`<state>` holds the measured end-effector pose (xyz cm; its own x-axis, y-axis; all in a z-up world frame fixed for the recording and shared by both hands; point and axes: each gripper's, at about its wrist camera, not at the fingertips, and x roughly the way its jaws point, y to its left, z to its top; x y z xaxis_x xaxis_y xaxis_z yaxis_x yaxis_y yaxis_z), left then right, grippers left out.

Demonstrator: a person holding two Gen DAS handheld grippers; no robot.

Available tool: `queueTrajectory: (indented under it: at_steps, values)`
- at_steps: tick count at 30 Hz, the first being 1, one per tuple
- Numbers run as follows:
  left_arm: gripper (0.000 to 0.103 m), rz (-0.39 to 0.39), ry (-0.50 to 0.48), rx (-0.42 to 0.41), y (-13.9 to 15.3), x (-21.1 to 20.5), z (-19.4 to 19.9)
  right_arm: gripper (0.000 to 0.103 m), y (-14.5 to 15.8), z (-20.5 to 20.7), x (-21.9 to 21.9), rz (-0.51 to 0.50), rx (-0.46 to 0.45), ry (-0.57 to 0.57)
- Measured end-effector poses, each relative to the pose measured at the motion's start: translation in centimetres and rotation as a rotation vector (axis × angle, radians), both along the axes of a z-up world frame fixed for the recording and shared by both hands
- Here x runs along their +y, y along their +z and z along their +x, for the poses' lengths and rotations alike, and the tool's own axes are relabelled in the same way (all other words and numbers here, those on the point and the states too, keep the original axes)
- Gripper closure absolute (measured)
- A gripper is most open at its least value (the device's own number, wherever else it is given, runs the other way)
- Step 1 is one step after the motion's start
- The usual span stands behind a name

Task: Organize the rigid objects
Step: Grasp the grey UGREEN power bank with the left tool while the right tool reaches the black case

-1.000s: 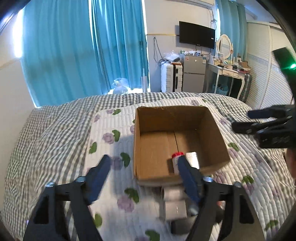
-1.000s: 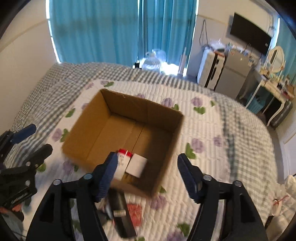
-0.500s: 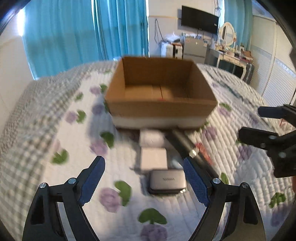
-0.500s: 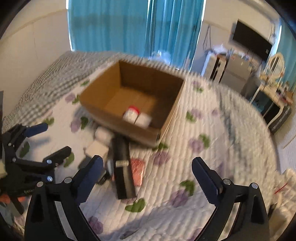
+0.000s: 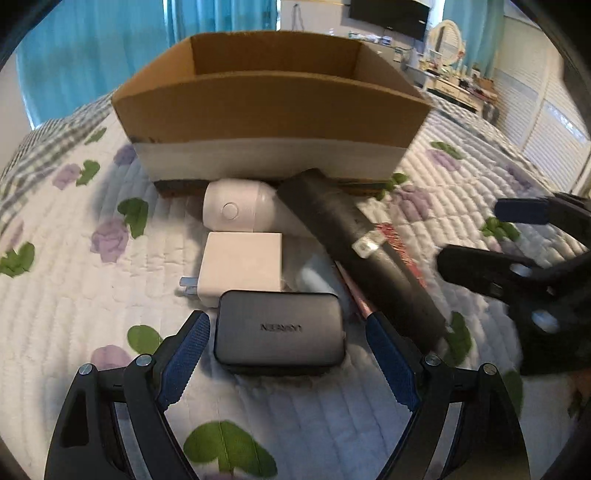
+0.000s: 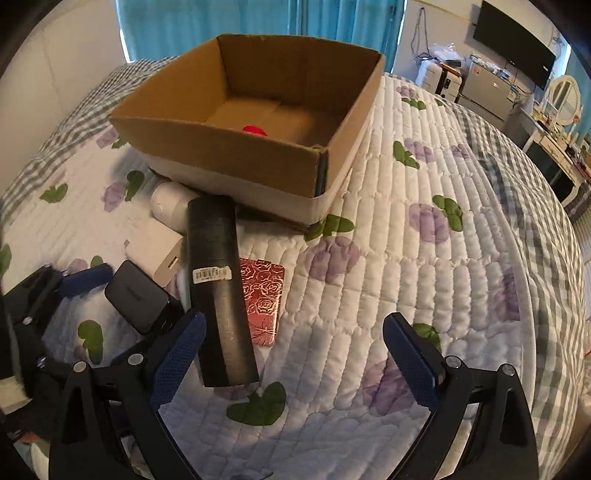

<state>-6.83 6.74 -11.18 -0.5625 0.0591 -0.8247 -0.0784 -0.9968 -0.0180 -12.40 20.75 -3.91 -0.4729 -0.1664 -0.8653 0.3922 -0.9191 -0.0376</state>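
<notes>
An open cardboard box (image 5: 273, 99) (image 6: 229, 147) stands on the quilted bed; something red-capped (image 6: 254, 130) lies inside. In front of it lie a white rounded device (image 5: 236, 208), a white charger (image 5: 242, 266), a dark grey power bank (image 5: 279, 334) (image 6: 138, 295), a black tube (image 5: 354, 243) (image 6: 218, 288) and a red embossed card (image 6: 262, 302). My left gripper (image 5: 286, 345) is open, its fingers either side of the power bank without touching it. My right gripper (image 6: 291, 343) is open and empty, low over the quilt, its left finger beside the black tube.
The floral quilt (image 6: 424, 229) spreads to the right of the box. Teal curtains (image 5: 92, 44), a wall television (image 6: 513, 35) and a dresser with a mirror (image 6: 561, 99) stand beyond the bed. The right gripper shows in the left wrist view (image 5: 517, 251).
Both grippers have dropped down and moved in toward the pile in front of the box. The left gripper's open fingers now straddle the power bank; the right now sits beside the black tube.
</notes>
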Motion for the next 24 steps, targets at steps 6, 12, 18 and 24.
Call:
queueTrajectory:
  at_steps: [6, 12, 18, 24]
  values:
    - [0.033, 0.053, 0.001, -0.031, -0.6, -1.1, 0.1, 0.006, -0.2, 0.3, -0.4, 0.01, 0.016, 0.003]
    - [0.034, 0.066, 0.066, 0.014, 2.3, -3.6, 2.3, 0.006, -0.6, 0.5, -0.9, 0.027, 0.027, 0.022]
    - [0.034, -0.02, 0.153, 0.09, 4.2, -6.2, 2.9, 0.008, -1.4, 0.5, -3.0, 0.012, 0.002, 0.091]
    - [0.034, -0.01, 0.158, 0.081, 3.7, -6.6, 3.0, 0.036, -3.8, -1.0, -5.4, 0.015, -0.064, 0.102]
